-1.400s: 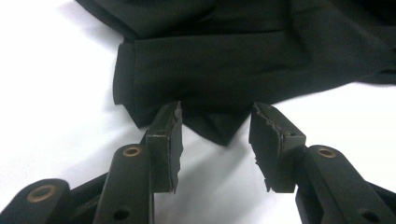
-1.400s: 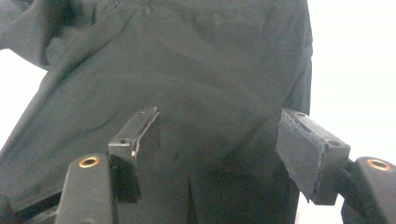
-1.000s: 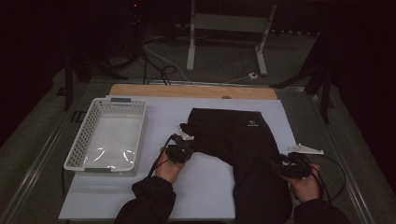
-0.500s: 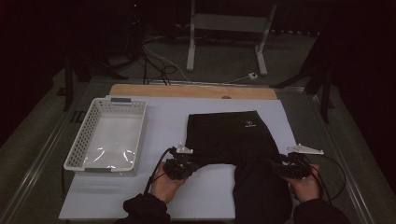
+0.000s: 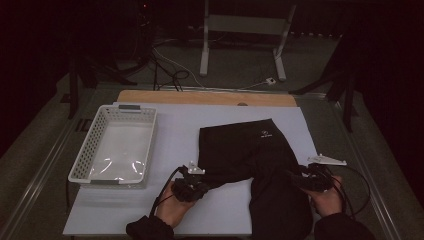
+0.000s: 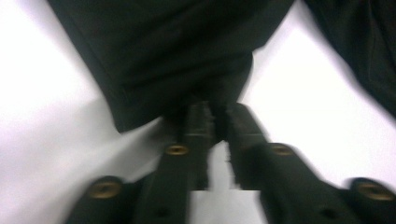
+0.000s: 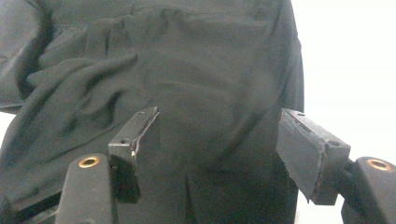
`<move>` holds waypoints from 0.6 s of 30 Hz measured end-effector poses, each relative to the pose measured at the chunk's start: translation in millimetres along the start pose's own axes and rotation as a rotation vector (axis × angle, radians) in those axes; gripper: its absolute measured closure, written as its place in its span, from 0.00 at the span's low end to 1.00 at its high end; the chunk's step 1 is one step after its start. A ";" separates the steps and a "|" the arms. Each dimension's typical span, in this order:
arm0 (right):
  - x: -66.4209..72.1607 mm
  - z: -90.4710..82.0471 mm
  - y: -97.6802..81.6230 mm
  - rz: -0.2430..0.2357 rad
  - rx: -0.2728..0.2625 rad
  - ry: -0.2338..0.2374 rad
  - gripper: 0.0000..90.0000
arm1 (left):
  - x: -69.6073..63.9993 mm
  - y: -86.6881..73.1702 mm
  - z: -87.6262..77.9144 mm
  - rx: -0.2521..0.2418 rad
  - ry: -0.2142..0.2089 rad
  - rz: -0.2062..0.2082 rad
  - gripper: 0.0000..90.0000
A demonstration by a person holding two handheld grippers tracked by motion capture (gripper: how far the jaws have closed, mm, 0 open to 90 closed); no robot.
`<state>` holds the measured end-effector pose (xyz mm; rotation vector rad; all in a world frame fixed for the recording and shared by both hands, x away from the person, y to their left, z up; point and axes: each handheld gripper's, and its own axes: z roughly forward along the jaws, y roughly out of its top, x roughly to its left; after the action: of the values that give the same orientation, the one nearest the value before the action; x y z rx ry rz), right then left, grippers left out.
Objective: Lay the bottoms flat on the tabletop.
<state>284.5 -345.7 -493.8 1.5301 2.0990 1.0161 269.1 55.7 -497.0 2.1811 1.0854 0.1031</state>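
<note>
At garment [image 5: 245,150] edge, left gripper [image 6: 218,122] slightly parted, fabric between.

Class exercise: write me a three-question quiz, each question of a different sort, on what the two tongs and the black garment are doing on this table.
1. True or false: the right tongs stand wide open over the black garment.
2. Which lies left of the garment: A) white basket, B) red bowl, C) blue box?
3. Fill in: the table cover is ____.

Key: 1 true. 2 A. 3 white. The left tongs, their jaws just opening, sit at the garment's edge.
</note>
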 end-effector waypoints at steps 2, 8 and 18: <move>-0.2 0.3 -0.1 -0.002 0.002 0.002 0.35 | 0.5 2.7 -3.1 -0.018 0.034 0.013 0.72; 0.5 1.2 -0.2 -0.005 0.003 0.004 0.35 | 8.1 9.3 1.8 -0.043 0.130 0.030 0.54; 0.4 1.7 -0.4 -0.003 0.005 0.003 0.35 | 22.2 19.4 21.1 -0.001 0.079 0.056 0.87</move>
<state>285.2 -344.8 -495.1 1.5287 2.1069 1.0140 304.0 52.3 -506.0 2.2237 1.0675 0.2167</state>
